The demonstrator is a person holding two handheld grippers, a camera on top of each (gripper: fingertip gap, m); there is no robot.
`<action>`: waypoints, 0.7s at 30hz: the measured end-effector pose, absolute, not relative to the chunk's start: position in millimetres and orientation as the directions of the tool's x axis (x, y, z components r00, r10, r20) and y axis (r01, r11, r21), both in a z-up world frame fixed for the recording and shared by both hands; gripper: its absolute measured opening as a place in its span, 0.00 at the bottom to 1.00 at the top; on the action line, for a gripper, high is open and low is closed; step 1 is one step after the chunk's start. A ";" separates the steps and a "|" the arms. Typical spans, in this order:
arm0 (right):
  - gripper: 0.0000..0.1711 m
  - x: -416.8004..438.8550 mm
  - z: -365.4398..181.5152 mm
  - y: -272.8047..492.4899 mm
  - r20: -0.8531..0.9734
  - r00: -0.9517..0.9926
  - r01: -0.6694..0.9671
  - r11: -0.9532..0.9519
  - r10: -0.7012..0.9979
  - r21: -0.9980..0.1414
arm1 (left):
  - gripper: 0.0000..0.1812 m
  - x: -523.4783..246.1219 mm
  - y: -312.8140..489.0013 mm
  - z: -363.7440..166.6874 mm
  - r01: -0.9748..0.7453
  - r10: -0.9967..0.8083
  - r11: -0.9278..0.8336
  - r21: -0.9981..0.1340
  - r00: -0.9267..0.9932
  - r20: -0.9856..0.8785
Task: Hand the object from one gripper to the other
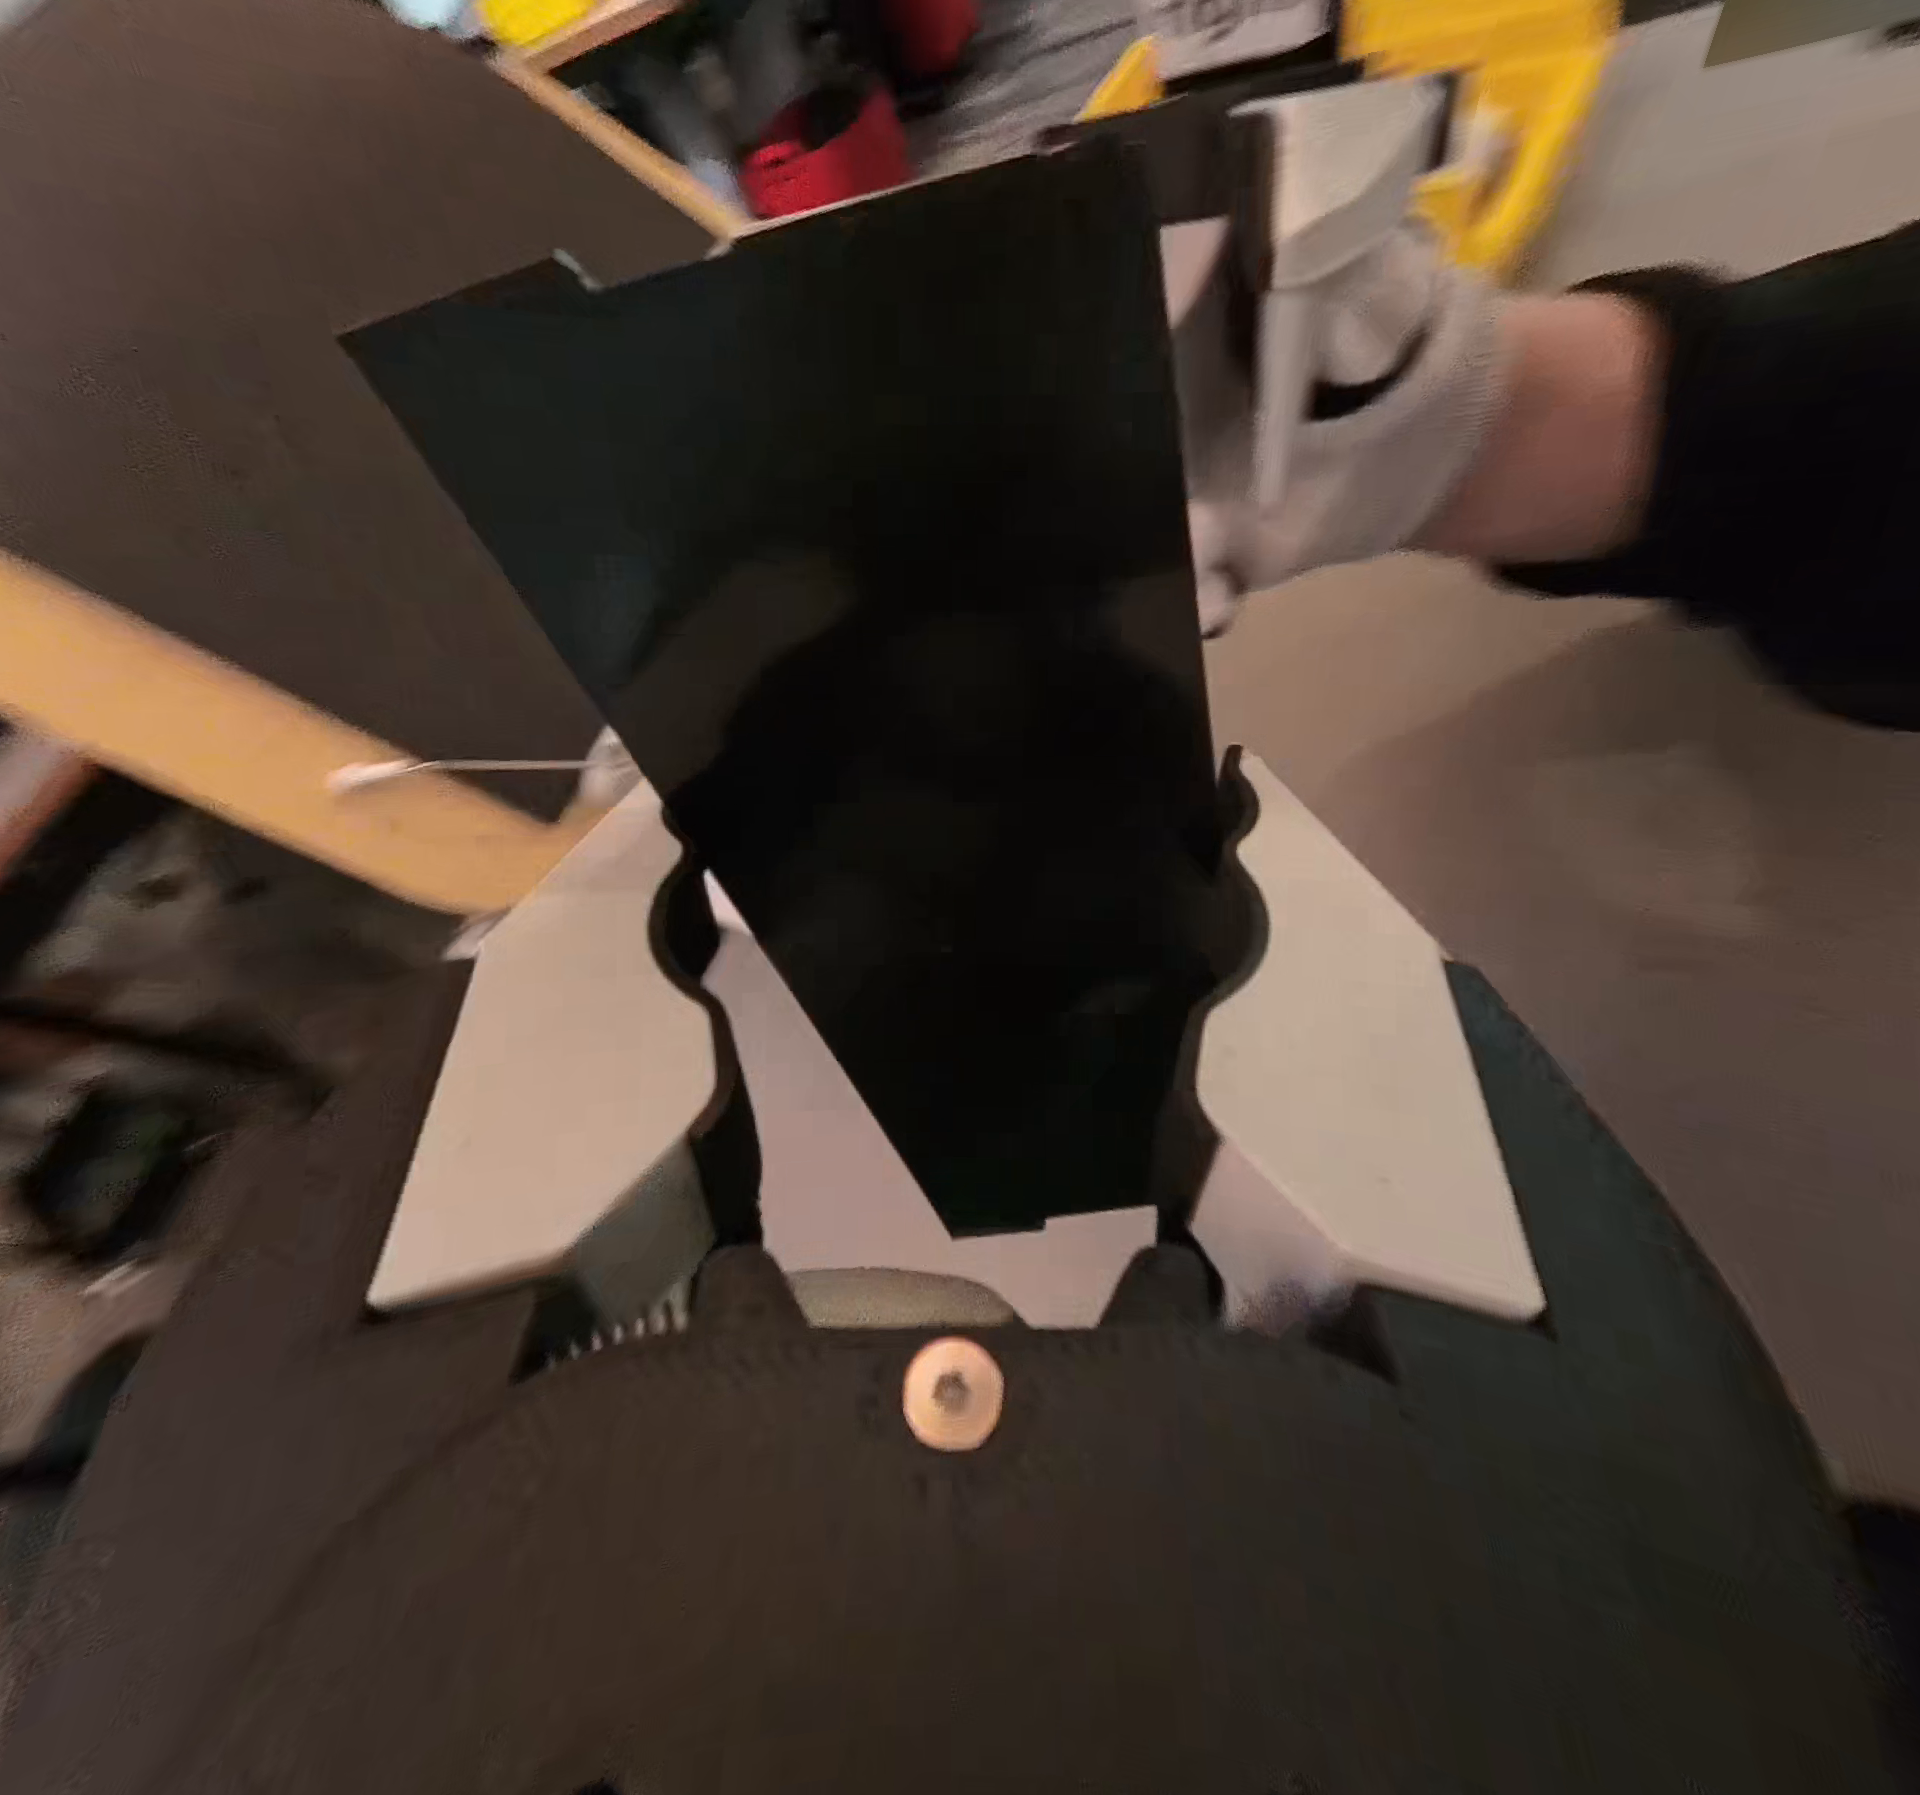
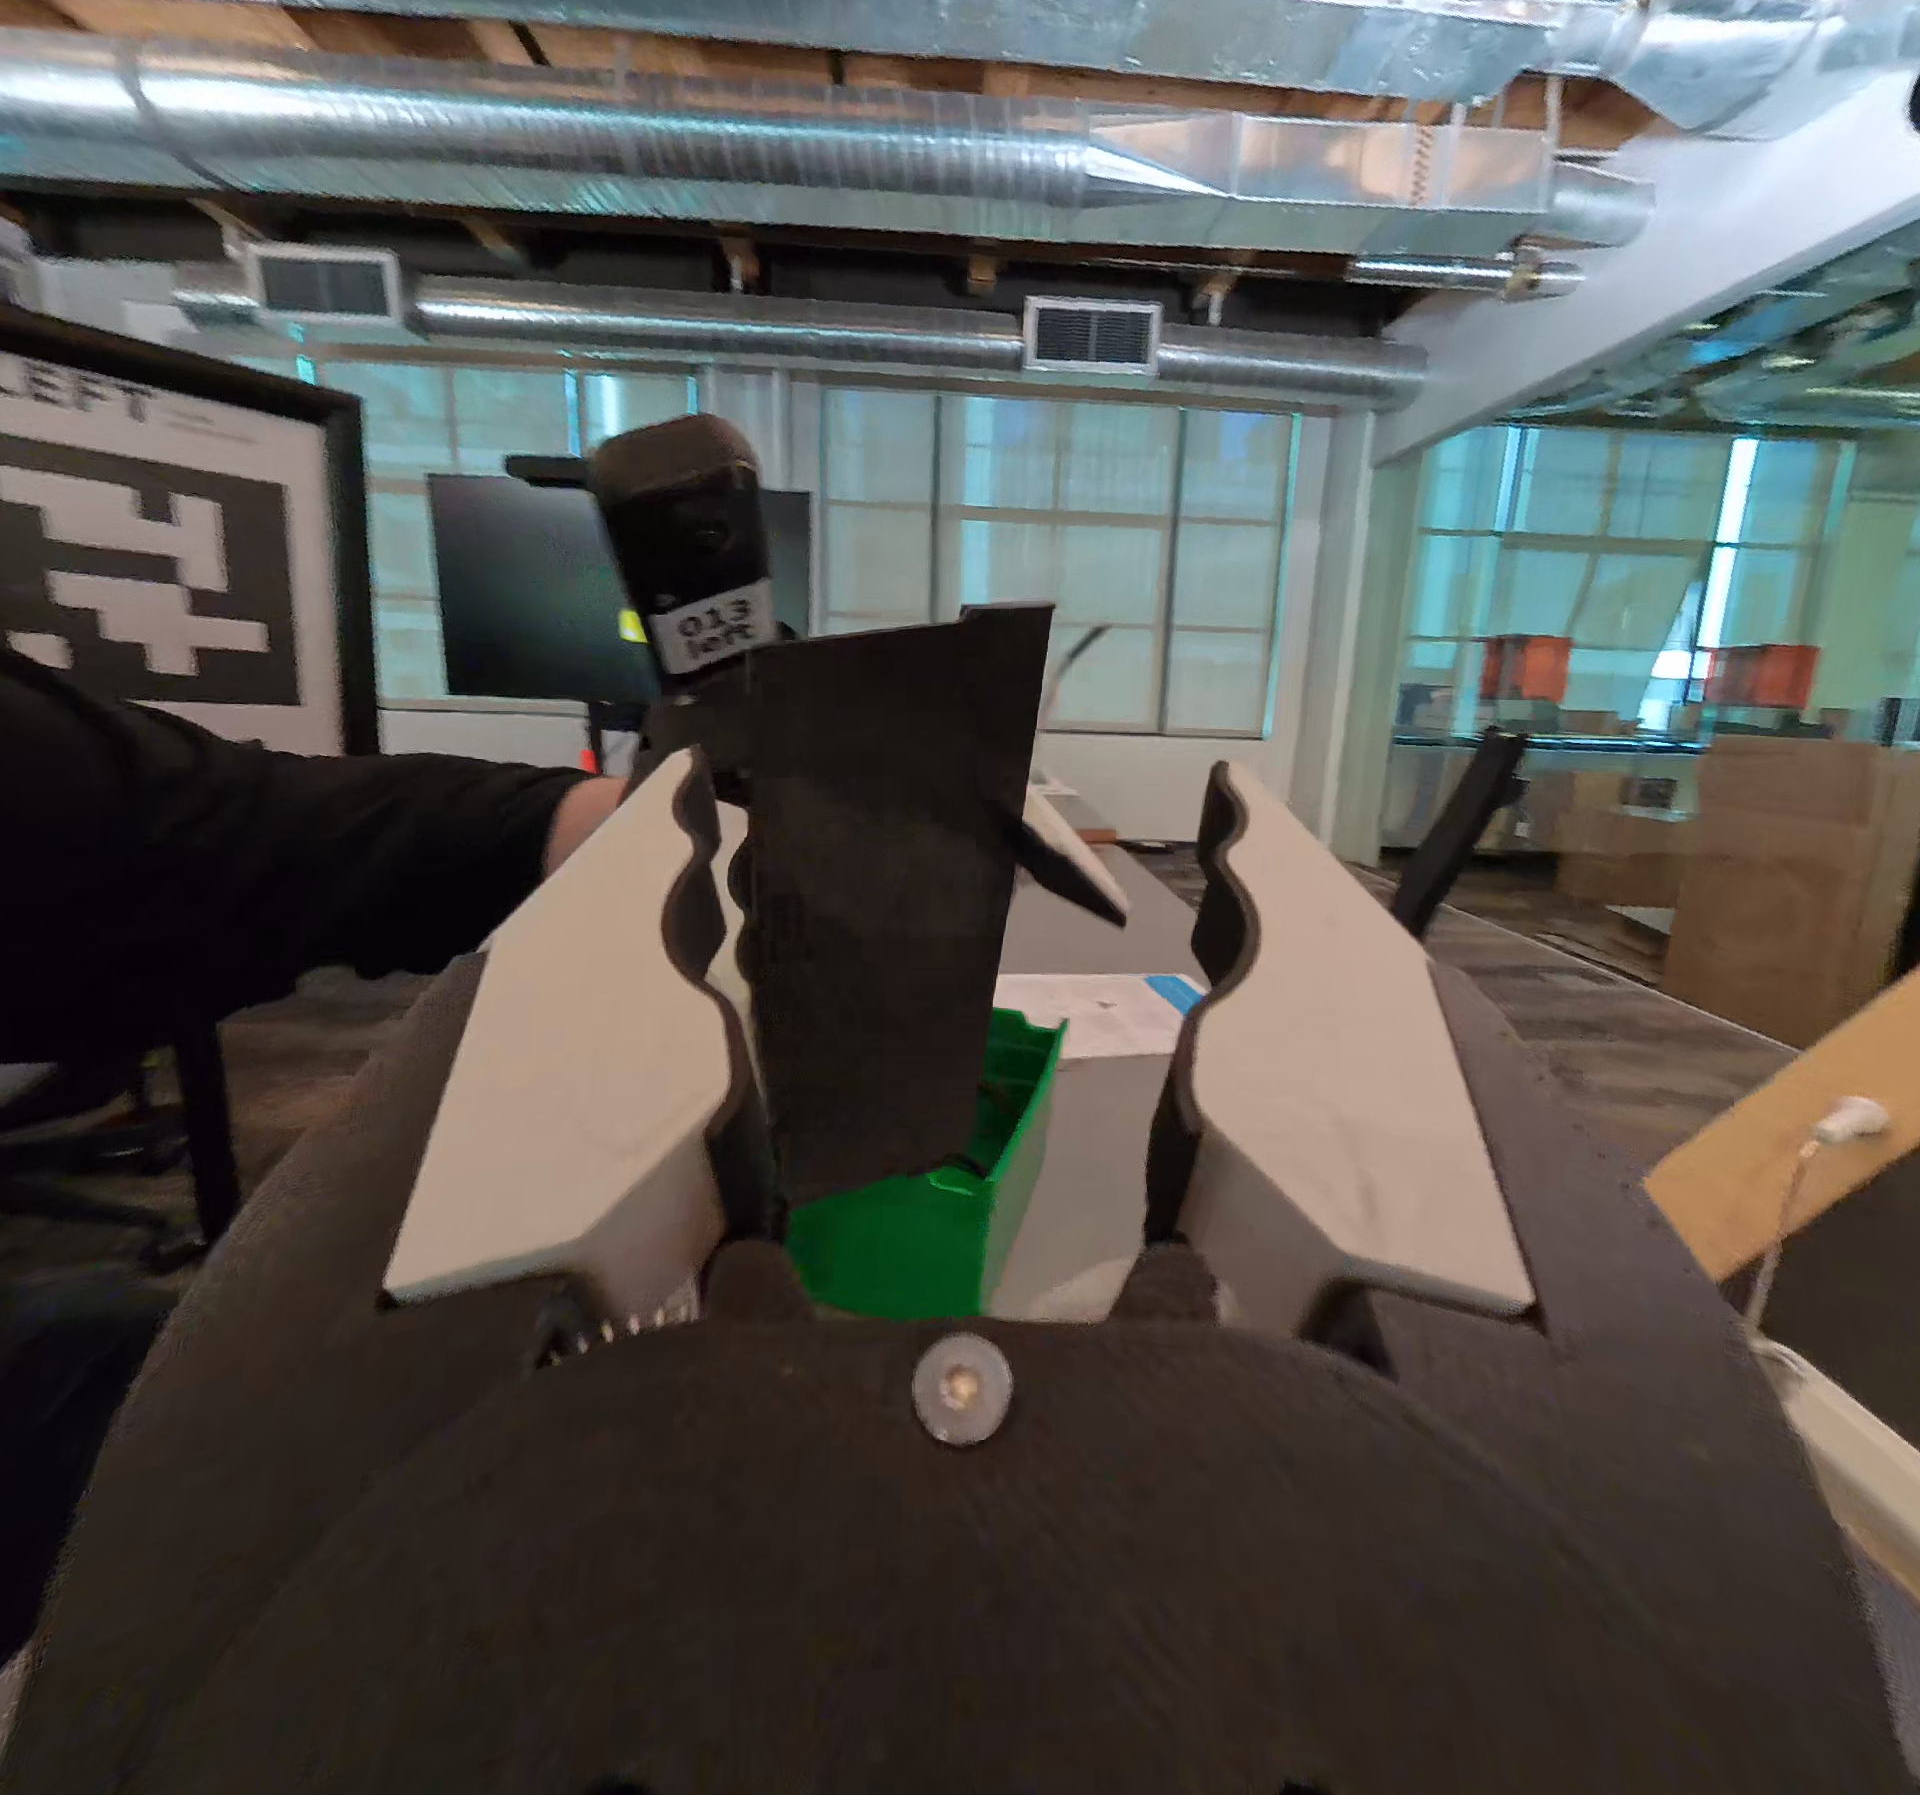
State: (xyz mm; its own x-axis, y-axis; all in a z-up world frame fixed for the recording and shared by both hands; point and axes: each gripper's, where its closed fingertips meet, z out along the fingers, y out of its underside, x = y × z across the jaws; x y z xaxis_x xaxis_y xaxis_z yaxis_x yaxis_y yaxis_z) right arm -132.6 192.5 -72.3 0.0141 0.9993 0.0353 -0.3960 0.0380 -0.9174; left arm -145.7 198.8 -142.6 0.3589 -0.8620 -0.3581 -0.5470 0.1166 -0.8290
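Your left gripper (image 1: 951, 924) clamped on the black panel (image 1: 831, 540), your right gripper (image 2: 961, 898) jaws apart around the panel's far end, green bin (image 2: 935, 1215) beneath the panel.

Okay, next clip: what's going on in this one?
A person is passing a flat black panel between two handheld tools. The left tool appears to grip it at the lower end. The right tool stands open around the panel's other end, one finger beside it, the other well clear. The handover is mid-way: the right has not closed yet.
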 end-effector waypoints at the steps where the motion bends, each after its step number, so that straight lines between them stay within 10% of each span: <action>1: 0.54 -129.6 -70.3 189.2 0.029 -0.023 -0.411 0.017 0.999 -0.912 | 0.52 -140.9 188.3 -141.3 -0.519 -0.901 0.110 -0.848 0.308 -0.306; 13: 0.52 -129.8 -75.6 98.3 0.150 -0.471 -0.382 -0.047 0.869 -0.923 | 0.52 -105.5 58.7 -154.7 -0.508 -0.920 -0.030 -0.861 -0.324 0.223; 21: 0.26 -129.2 -99.1 46.2 0.298 -0.600 -0.309 0.128 0.742 -0.942 | 0.52 -94.7 25.4 -172.8 -0.582 -0.832 -0.004 -0.813 -0.449 0.326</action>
State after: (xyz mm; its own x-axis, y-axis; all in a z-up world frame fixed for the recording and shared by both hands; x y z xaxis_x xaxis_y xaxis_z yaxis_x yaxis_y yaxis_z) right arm -129.2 46.2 -99.1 -0.6004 0.7422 0.2978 -0.3090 0.1281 -0.9424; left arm -94.7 25.4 -172.8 -0.4494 -0.8318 0.3259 -0.5824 -0.0039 -0.8129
